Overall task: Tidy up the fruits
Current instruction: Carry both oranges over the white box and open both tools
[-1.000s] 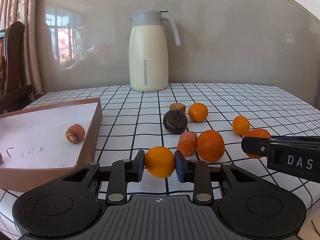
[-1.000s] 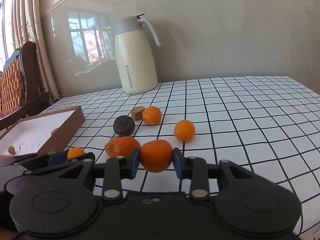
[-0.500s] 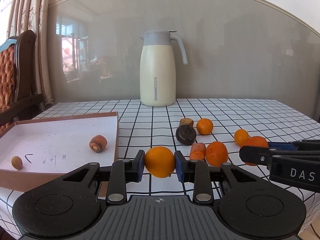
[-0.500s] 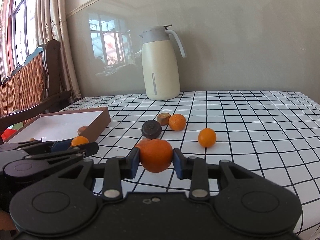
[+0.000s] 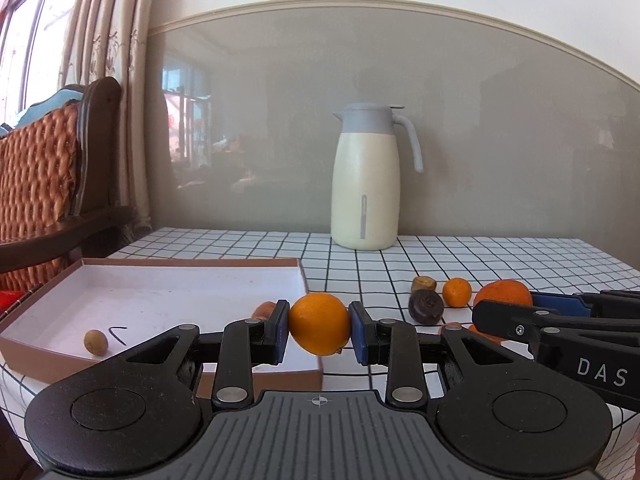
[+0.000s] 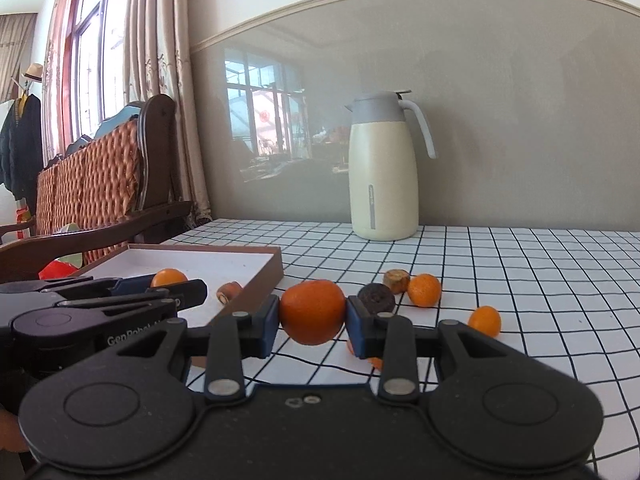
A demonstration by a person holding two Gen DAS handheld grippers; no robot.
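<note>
L tongs [image 5: 319,331]: pads closed on a yellow-orange fruit [image 5: 319,323], held clear above the near-right corner of the brown box [image 5: 160,264]. R tongs [image 6: 313,323]: pads closed on a deeper orange fruit [image 6: 313,312], held above the desk [image 6: 520,280] just right of the box's right wall.

In the L wrist view the R tongs come in at 3 o'clock w/ their fruit at the tip; in the R wrist view the L tongs sit at 9 o'clock over the box interior, fruit showing at the tip.

Inside the box, L wrist view: small tan round fruit [image 5: 95,342] at 8 o'clock near the front wall, beside a black pen mark; a brownish cut piece [image 5: 264,309] partly hidden behind the L pad, near the right wall.

On the desk past the tongs, R wrist view: dark round fruit [image 6: 376,298] at 1 o'clock, a small brown stub [image 6: 396,280] just behind it, an orange [image 6: 424,290] touching or just beside the stub, and a smaller orange [image 6: 485,321] apart at 3 o'clock. More orange bits below the R pad, mostly hidden.

Cream jug w/ grey lid [image 6: 384,168] upright at 12 o'clock, far desk edge by the wall. Wicker-back chair [image 6: 88,176] at 9–10 o'clock beside the curtain.
</note>
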